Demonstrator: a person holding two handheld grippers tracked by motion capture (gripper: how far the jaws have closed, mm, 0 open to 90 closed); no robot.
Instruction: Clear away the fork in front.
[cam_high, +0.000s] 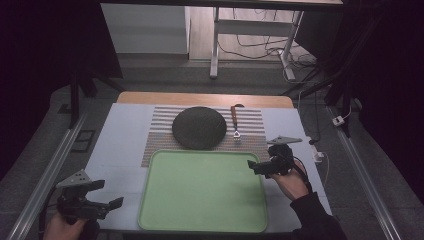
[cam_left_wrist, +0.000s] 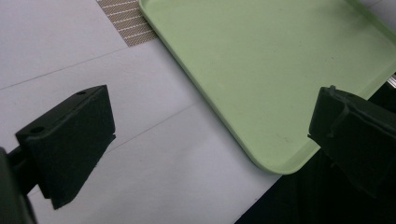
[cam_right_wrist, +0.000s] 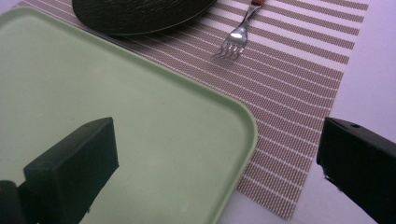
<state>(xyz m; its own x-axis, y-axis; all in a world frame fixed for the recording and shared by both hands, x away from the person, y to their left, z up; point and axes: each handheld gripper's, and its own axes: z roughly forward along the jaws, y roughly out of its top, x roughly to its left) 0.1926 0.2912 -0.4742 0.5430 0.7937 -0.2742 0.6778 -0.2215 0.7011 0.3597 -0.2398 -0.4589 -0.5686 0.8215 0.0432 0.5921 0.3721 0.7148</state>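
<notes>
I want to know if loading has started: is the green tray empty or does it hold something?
Empty. The green tray shows only bare surface; the dark plate and fork lie beyond it on the striped mat.

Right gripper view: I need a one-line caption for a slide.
Open right gripper over the corner of a green tray, with a fork and dark plate on a striped mat.

Gripper (cam_left_wrist: 205, 140) gapes wide over green tray (cam_left_wrist: 280, 70) corner.
</notes>
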